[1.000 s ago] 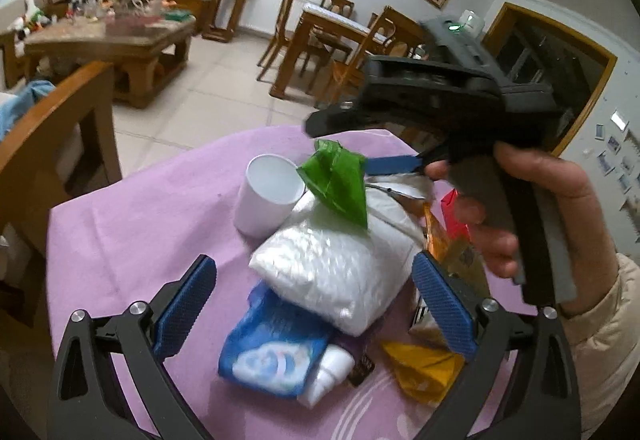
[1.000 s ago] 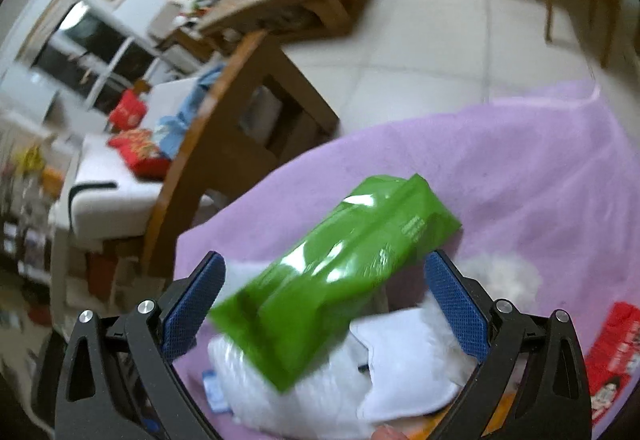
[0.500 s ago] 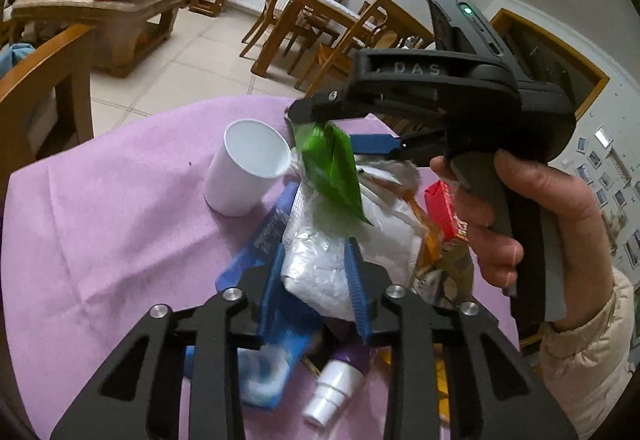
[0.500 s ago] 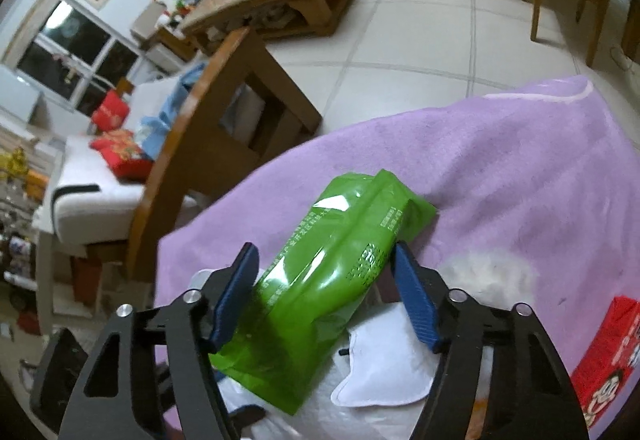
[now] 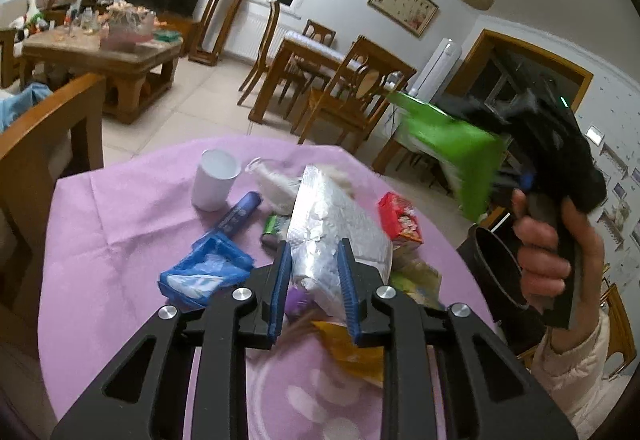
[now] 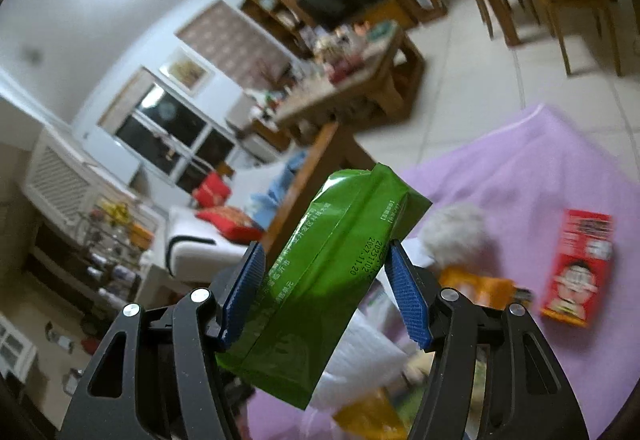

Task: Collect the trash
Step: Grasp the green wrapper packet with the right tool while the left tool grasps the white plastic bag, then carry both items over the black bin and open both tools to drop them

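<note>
- Tablecloth (image 5: 120, 208): plain lilac-purple, with faint pale swirls near the close edge.
- Cup (image 5: 214, 180): plain white.
- Crinkled packet (image 5: 332, 232): silvery white, shiny.
- Pouch (image 6: 320, 280): glossy green, small dark print and a date stamp.
- Small box (image 6: 576, 264): red, with a cartoon face and white lettering.
- Wrapper (image 5: 208, 274): blue, with a white patch.
- Tube (image 5: 240, 214): dark blue.
- Foil wrapper (image 5: 352, 352): yellow-orange.
- Left gripper (image 5: 312, 290): black frame, blue ribbed pads.
- Right gripper (image 6: 324, 292): black frame, blue ribbed pads.
- Sleeve (image 5: 576, 372): cream.
</note>
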Demonstrator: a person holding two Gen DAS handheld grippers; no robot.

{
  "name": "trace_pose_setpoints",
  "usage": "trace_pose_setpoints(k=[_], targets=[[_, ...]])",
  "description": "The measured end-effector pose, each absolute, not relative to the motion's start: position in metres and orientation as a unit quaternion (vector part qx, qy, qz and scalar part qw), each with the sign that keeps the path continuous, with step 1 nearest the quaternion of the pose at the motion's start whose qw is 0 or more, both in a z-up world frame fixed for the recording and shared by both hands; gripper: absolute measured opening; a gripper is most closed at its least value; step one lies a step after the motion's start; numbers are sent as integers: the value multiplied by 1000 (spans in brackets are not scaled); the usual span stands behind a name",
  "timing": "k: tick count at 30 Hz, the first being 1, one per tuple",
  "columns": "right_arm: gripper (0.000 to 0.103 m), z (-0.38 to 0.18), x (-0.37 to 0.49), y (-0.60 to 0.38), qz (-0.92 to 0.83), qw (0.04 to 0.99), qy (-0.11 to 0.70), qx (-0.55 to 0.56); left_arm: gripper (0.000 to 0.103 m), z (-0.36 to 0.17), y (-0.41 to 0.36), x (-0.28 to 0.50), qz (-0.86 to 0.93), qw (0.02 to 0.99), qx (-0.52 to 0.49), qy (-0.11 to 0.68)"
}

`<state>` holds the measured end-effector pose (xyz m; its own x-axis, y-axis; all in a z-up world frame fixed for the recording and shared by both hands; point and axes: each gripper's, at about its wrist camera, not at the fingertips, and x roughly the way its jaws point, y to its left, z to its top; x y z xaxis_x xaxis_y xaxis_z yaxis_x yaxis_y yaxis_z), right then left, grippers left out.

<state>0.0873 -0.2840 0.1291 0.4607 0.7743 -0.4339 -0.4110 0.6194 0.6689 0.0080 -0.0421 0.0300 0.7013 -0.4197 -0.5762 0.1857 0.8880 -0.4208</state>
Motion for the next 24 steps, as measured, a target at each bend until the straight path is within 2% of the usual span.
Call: trace_pose_setpoints(k=[9,16,24], targets=[[62,133,1,-471,271,883,278,263,22,59,-112,-1,-208,909,-139,334],[62,103,-44,-596,187,907,247,285,22,63,-199,24,-267,889,-120,352],[62,38,-83,-709,83,917,239,310,21,43,-328,82,-374,834,-123,387]])
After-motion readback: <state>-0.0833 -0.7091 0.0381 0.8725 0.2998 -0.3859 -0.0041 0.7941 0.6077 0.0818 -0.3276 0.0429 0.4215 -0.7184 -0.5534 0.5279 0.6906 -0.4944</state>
